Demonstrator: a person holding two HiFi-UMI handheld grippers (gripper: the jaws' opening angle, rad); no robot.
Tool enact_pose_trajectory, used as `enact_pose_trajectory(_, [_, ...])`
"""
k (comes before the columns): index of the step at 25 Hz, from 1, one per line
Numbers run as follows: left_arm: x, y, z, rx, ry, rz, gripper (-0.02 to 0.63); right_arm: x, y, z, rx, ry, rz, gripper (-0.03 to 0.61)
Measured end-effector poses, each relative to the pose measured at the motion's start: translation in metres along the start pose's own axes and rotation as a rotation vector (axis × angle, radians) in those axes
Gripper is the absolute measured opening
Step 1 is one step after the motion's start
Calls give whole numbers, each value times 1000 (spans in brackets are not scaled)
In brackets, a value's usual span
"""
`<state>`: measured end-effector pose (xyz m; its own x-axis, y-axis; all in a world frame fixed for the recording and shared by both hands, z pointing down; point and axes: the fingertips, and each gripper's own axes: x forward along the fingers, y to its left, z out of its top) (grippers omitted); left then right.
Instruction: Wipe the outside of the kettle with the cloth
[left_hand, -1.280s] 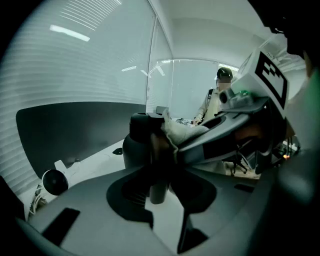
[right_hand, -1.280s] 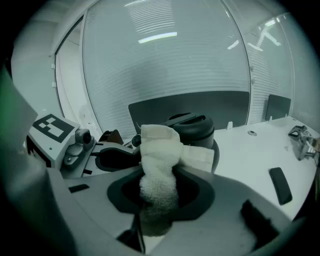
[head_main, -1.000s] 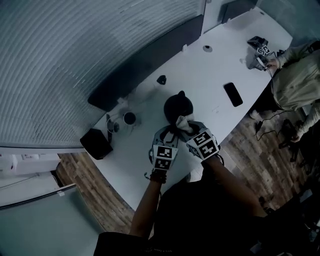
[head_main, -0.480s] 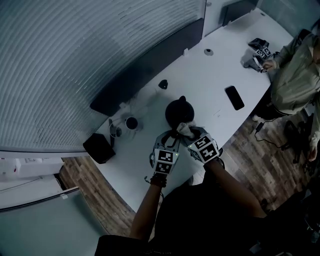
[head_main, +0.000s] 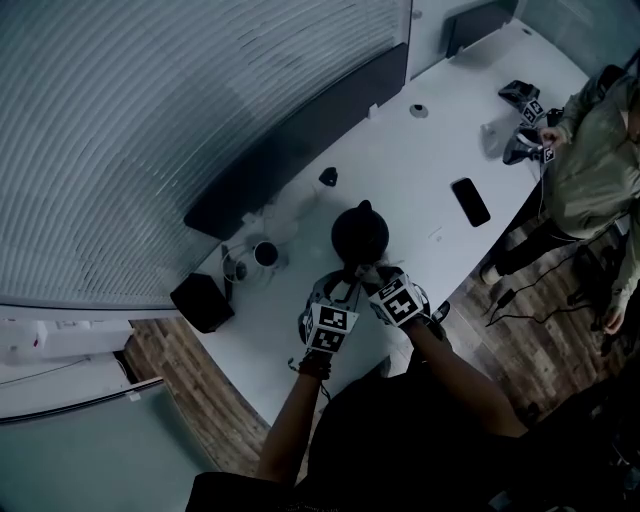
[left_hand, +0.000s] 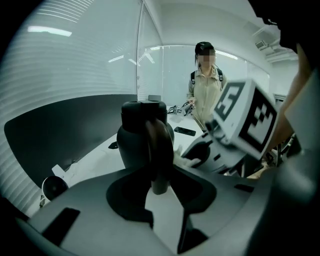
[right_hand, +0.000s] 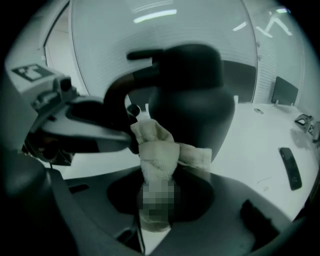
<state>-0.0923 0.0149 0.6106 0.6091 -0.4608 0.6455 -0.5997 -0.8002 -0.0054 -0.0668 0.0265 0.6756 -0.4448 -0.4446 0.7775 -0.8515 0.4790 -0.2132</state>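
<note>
The long white surface (head_main: 420, 160) crosses the head view at a slant. Part of its near edge is covered by the wearer's arms. A person (head_main: 598, 150) stands at its right end, cut off by the frame. The dark kettle (head_main: 360, 230) stands on the surface just ahead of both tongs, which cover its handle side from above.

The left tongs (left_hand: 159, 176) are closed on the kettle's handle (left_hand: 157, 145). The handle's lower end shows between the jaws, and the kettle's base is hidden behind the body of the tongs.

The right tongs (right_hand: 157, 200) are clamped on a bunched pale cloth (right_hand: 162, 150), which touches the kettle's side beside the handle. The lower part of the cloth is hard to make out. From above, only a pale scrap of it shows.

A dark phone (head_main: 470, 201) lies flat, well apart from the kettle.
</note>
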Motion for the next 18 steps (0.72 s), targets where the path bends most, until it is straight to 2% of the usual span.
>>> enact_pose_trajectory(2, [0, 0, 1, 13, 11, 8, 129, 22, -8, -21, 2, 69, -8, 107])
enact_pose_trajectory(5, [2, 0, 2, 11, 20, 11, 127, 38, -14, -31, -27, 125, -26, 107])
enact_pose_trajectory(8, [3, 0, 1, -2, 28, 18, 126, 42, -14, -34, -92, 160, -45, 107])
enact_pose_trajectory(10, [2, -1, -1, -2, 41, 20, 126, 36, -8, -36, -118, 153, -19, 107])
enact_pose_trajectory(12, [1, 0, -2, 8, 54, 16, 126, 10, 1, -35, -144, 106, 9, 107])
enact_pose_trajectory(14, [0, 0, -1, 14, 58, 10, 126, -37, 8, -26, -159, 17, -2, 107])
enact_pose_trajectory(16, [0, 1, 1, 14, 55, 10, 126, -78, 8, -2, -155, -92, -36, 107])
enact_pose_trajectory(18, [0, 2, 1, 10, 52, 16, 126, -95, 2, 31, -164, -170, -75, 107])
